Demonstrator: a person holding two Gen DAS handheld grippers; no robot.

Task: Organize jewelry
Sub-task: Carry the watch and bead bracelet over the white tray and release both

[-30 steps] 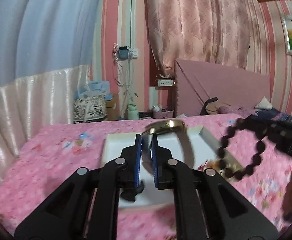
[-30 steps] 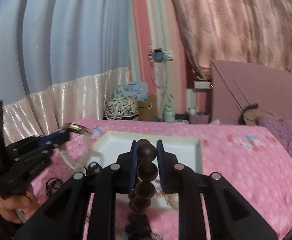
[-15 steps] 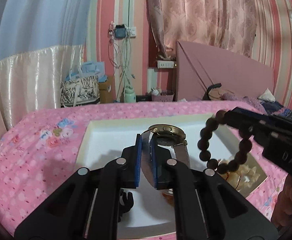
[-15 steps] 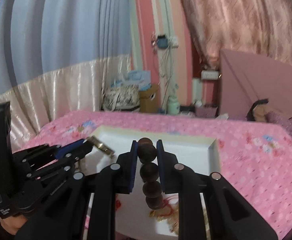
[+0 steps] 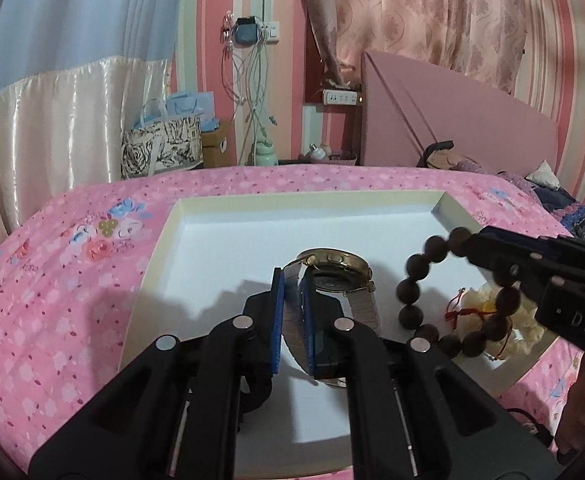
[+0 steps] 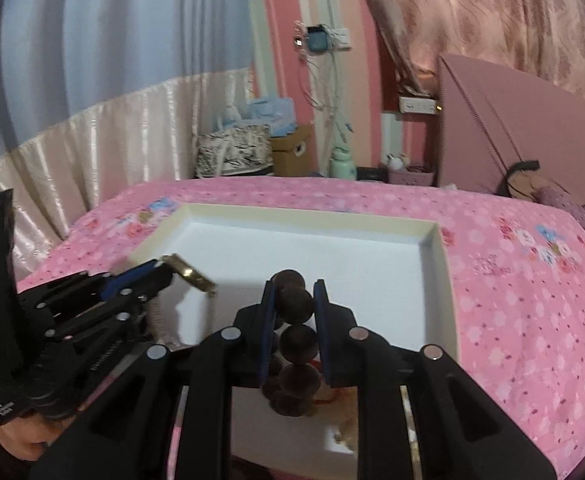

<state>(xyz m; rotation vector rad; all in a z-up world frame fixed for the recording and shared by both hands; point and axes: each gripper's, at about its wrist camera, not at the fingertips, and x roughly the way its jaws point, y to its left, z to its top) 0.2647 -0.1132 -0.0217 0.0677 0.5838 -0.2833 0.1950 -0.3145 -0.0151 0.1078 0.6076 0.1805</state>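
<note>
Watch [image 5: 334, 276], gold-cased, hangs over the middle of the white tray [image 5: 228, 216] in the left wrist view. Its strap runs from the case back toward the camera, so its long axis lies along the left gripper [image 5: 292, 276]. The case stands just past the fingertips, tilted with its dial facing down toward the tray. The blue pads are clamped on the pale strap, nearly together. To the right, a bracelet of dark wooden beads [image 5: 412, 292] hangs as an open loop from the right gripper [image 5: 468, 246], over the tray's right side. Under that loop, at the tray's near right corner, lies a cream beaded piece [image 5: 530, 320] with a red cord [image 5: 458, 312]. The tray rests on a pink flowered bedspread [image 5: 72, 300].

From the right wrist view, the bead bracelet [image 6: 296, 336] hangs in a line down between the right gripper's [image 6: 294, 292] pads, which are closed on the top beads. It hangs over the tray's near edge, and the cream piece shows blurred below it. The left gripper [image 6: 160, 274] comes in from the left over the tray's [image 6: 446, 280] left edge, the watch's [image 6: 190, 276] gold case edge-on just beyond its tips.
</note>
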